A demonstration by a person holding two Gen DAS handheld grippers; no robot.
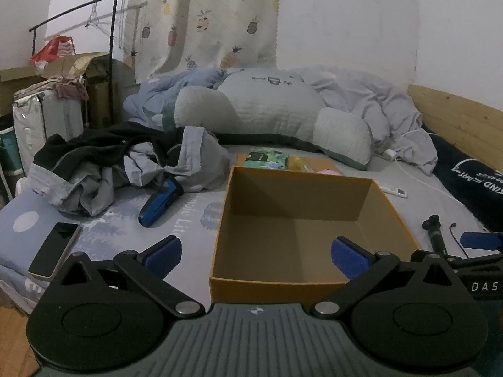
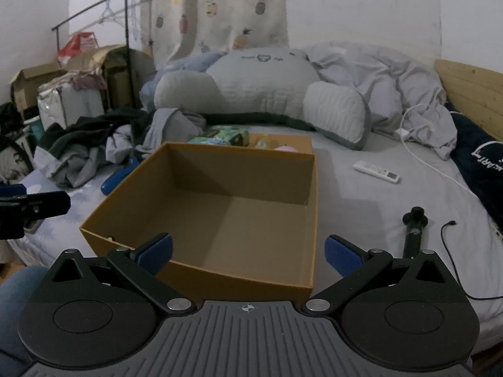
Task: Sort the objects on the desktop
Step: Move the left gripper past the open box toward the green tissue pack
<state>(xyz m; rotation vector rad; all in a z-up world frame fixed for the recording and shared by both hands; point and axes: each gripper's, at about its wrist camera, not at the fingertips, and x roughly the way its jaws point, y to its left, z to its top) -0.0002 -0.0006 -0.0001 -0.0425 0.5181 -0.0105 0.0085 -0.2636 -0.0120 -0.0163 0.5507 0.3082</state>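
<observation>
An empty orange cardboard box sits on the bed in front of both grippers. My left gripper is open and empty at the box's near edge. My right gripper is open and empty above the box's near rim. A blue object lies left of the box. A phone lies at the near left. A white remote and a black handle lie to the right.
A second box behind holds a green packet and small items. A clothes pile, a big pillow, a blanket, white and black cables lie on the bed. A wooden headboard is at the right.
</observation>
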